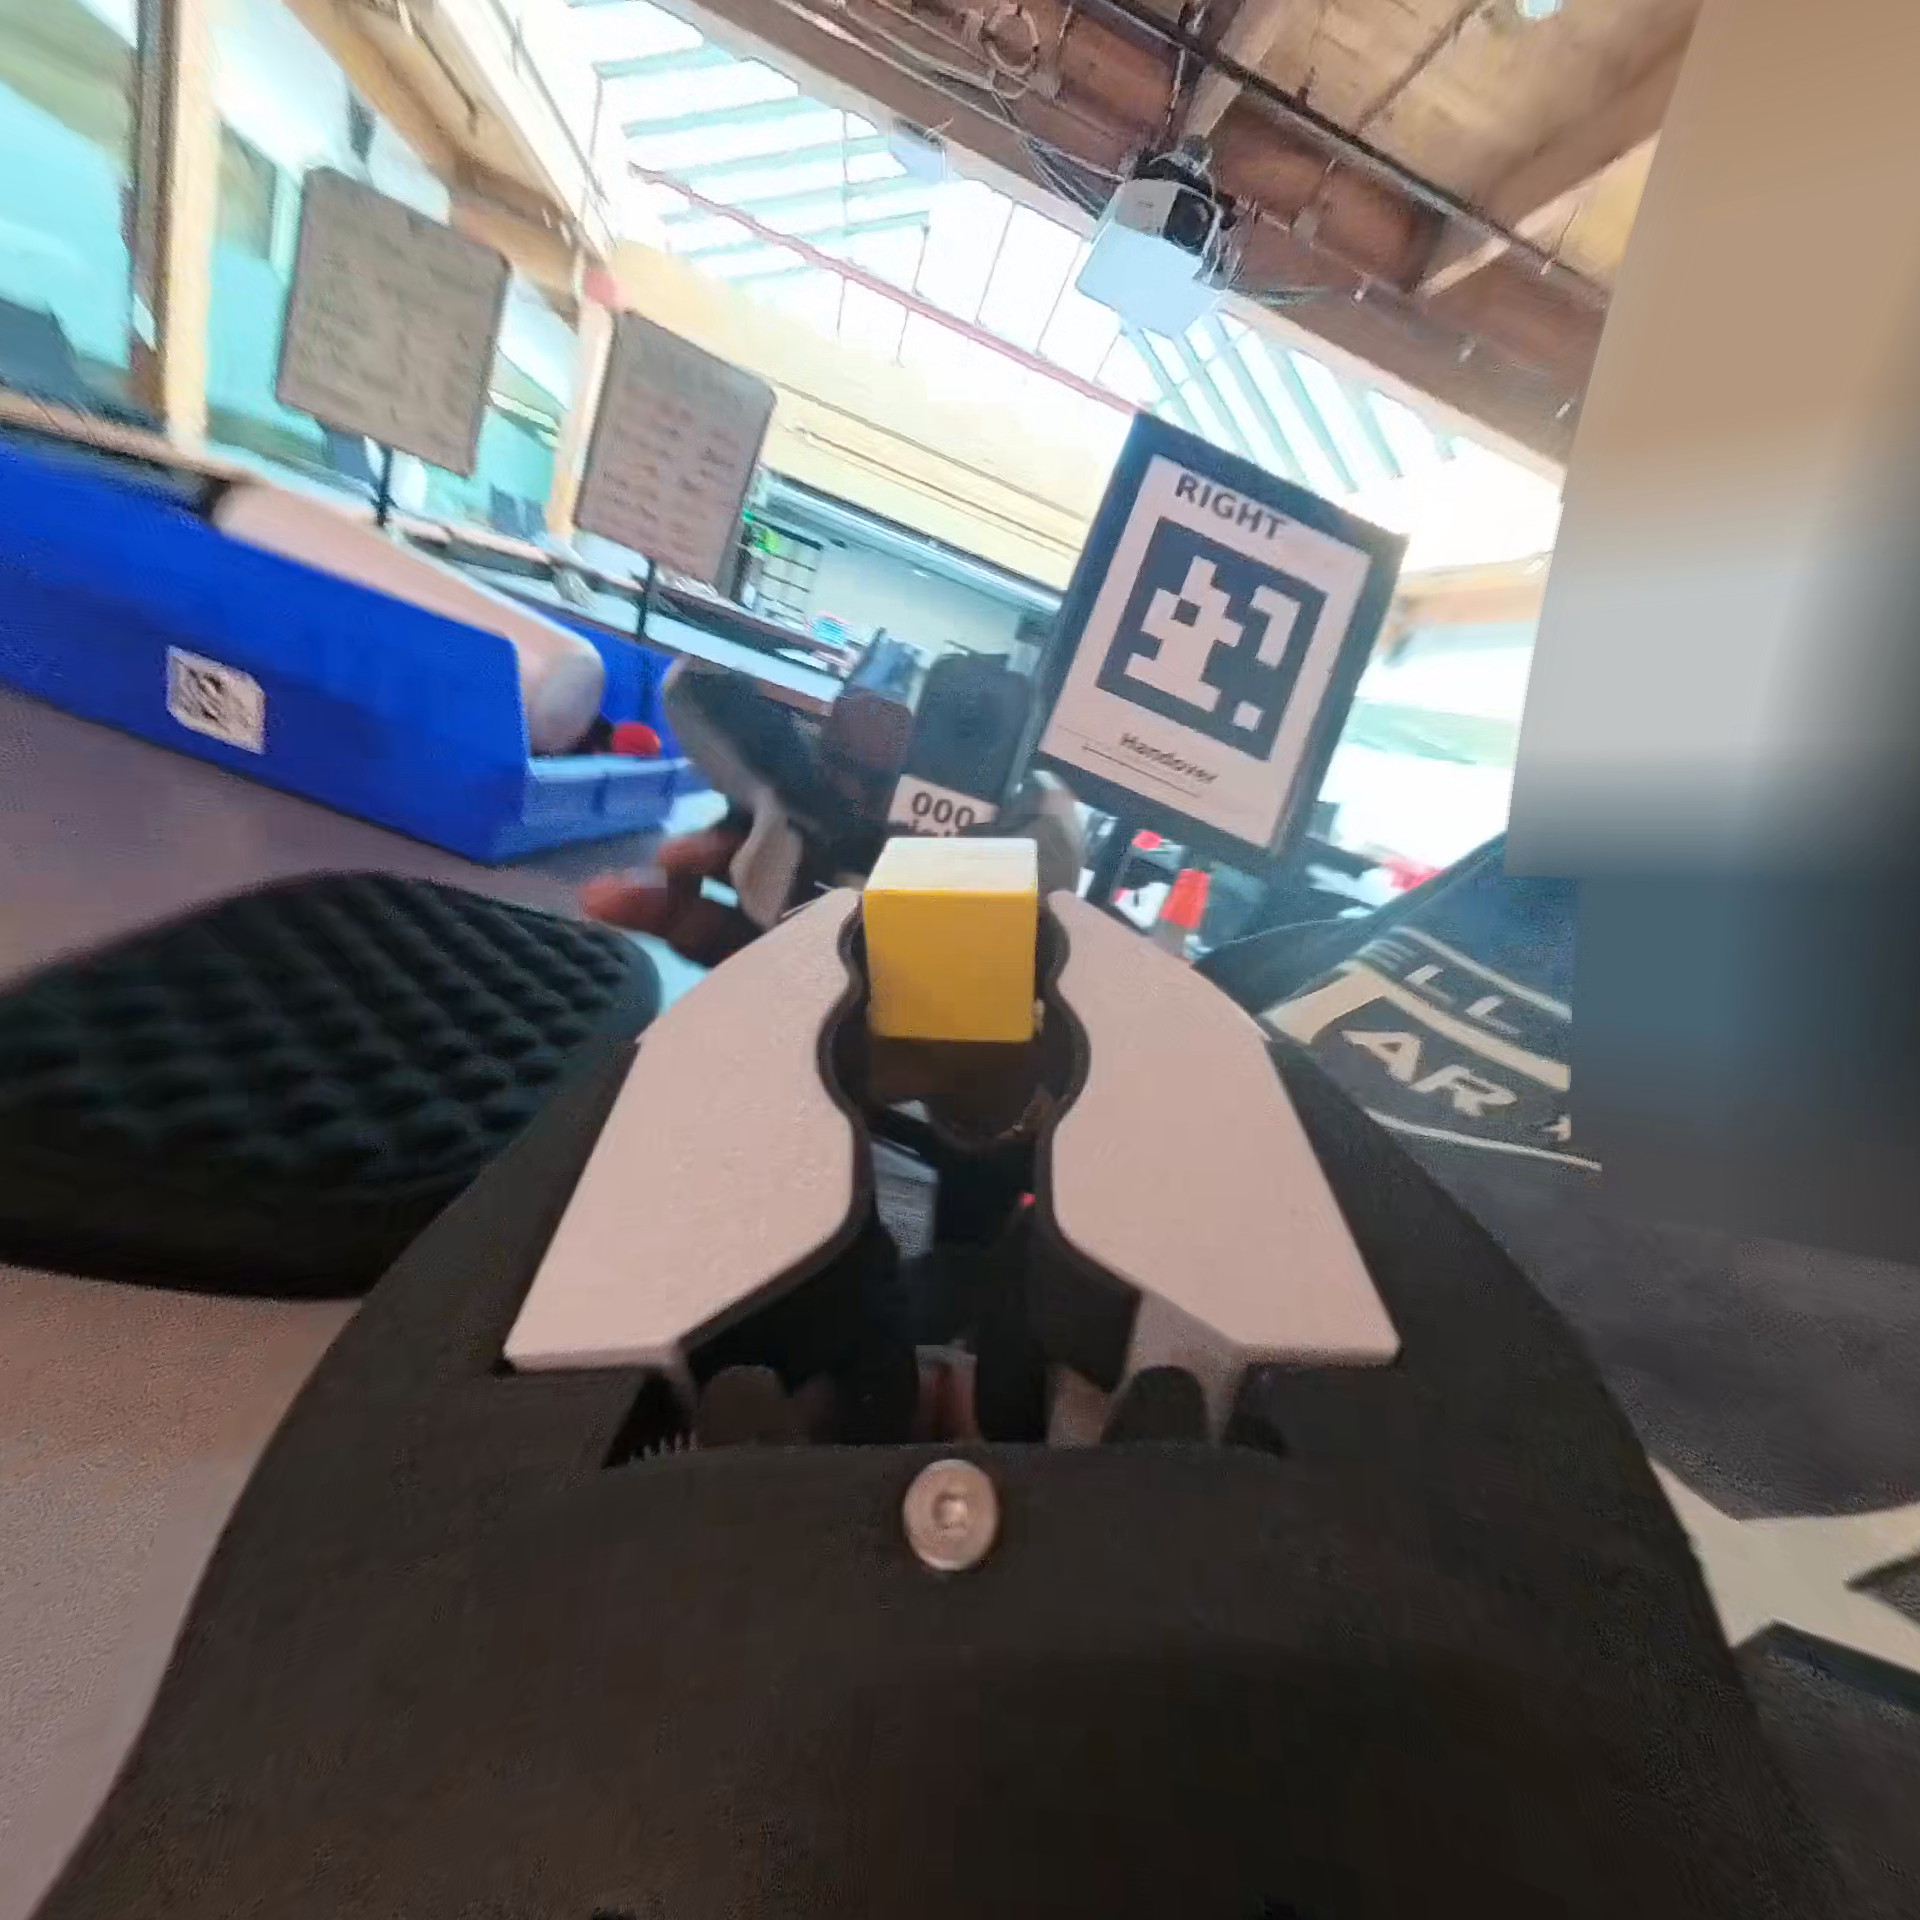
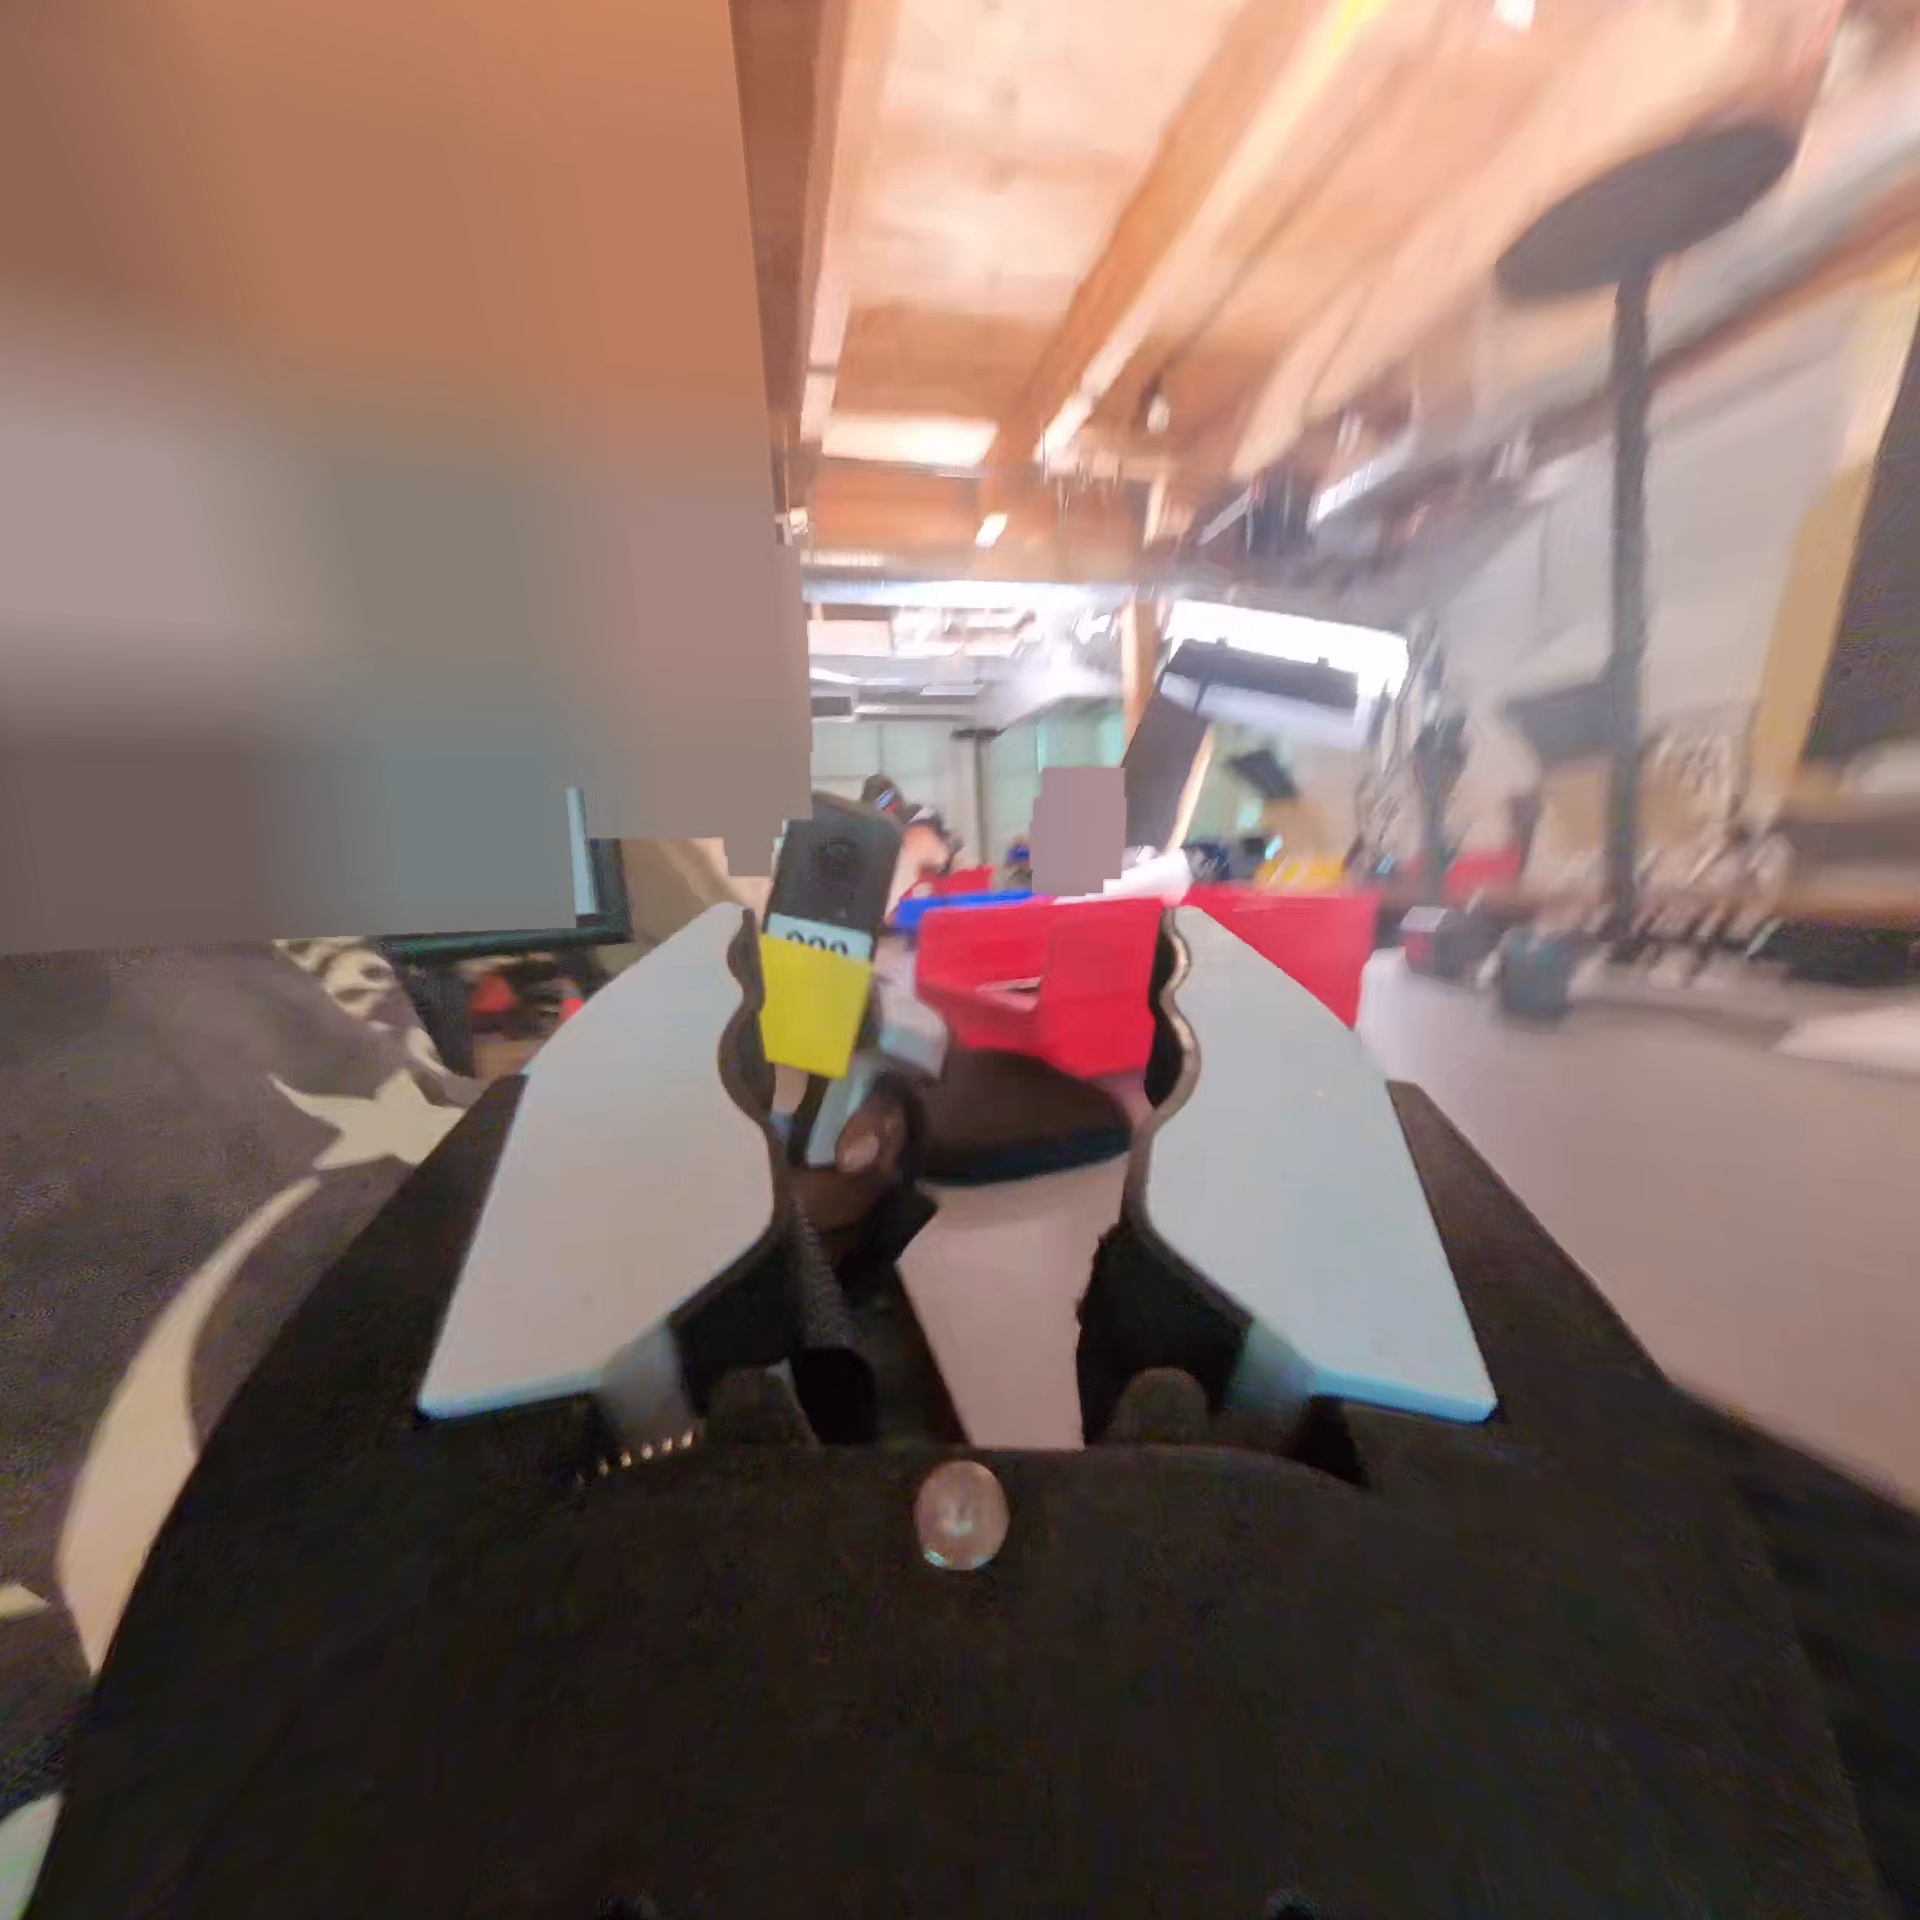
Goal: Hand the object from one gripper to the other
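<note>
Between the left hand-held gripper fingers sits a clamped yellow cube; the right hand-held gripper, wide open and empty, should centre on it before closing.

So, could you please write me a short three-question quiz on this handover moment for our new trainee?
1. True or false: the left gripper is shut on the yellow block.
2. Multiple choice: in the right wrist view, the right gripper is A) shut on the block, B) open with nothing gripped, C) shut on nothing.
3. Short answer: in the left wrist view, what colour is the bin on the table to the block's left?

Key: 1 true; 2 B; 3 blue.
</note>
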Motion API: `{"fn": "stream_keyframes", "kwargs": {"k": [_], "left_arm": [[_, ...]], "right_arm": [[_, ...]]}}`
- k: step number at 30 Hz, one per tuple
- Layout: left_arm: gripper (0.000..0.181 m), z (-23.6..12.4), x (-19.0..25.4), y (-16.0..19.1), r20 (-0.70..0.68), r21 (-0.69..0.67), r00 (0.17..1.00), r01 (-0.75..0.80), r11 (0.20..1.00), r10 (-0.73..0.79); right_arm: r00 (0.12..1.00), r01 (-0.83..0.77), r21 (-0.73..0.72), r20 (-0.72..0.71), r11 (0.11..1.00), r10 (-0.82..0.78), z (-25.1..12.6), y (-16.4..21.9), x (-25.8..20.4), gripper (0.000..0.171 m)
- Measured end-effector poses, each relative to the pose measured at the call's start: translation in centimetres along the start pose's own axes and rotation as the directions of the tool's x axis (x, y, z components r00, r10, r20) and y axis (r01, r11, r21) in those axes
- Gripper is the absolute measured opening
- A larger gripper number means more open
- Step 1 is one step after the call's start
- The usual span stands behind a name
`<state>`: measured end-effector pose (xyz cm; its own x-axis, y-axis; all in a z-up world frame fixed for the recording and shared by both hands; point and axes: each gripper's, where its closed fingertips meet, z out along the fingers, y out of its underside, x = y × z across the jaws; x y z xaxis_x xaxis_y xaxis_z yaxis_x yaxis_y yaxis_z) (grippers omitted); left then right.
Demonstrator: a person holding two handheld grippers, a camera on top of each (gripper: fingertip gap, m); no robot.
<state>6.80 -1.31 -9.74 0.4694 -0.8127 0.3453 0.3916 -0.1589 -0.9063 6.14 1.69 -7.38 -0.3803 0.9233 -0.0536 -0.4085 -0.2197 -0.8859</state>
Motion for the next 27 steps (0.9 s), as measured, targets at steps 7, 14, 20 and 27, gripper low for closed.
{"fn": "stream_keyframes", "kwargs": {"k": [7, 14, 20, 27], "left_arm": [[0.029, 0.1, 1.0, 0.7, -0.162, -0.042, 0.938, 0.303, 0.952, -0.306], [0.029, 0.7, 0.7, 2.6, -0.131, -0.144, 0.915, 0.364, 0.920, -0.382], [0.036, 0.8, 1.2, 2.1, -0.161, -0.119, 0.943, 0.274, 0.954, -0.291], [0.058, -0.5, 1.2, -1.3, 0.087, 0.028, 0.860, -0.506, 0.862, 0.502]], "right_arm": [[0.764, 0.643, -0.181, 0.213, 0.744, -0.609, 0.4, 3.9, -3.8, 0.077], [0.572, 0.819, -0.210, 0.251, 0.533, -0.781, 0.6, 4.9, -4.0, 0.053], [0.598, 0.800, -0.254, 0.255, 0.544, -0.760, 0.6, 4.9, -3.9, 0.029], [0.987, 0.043, -0.262, 0.162, 0.964, 0.000, 0.4, 1.2, -3.6, 0.029]]}}
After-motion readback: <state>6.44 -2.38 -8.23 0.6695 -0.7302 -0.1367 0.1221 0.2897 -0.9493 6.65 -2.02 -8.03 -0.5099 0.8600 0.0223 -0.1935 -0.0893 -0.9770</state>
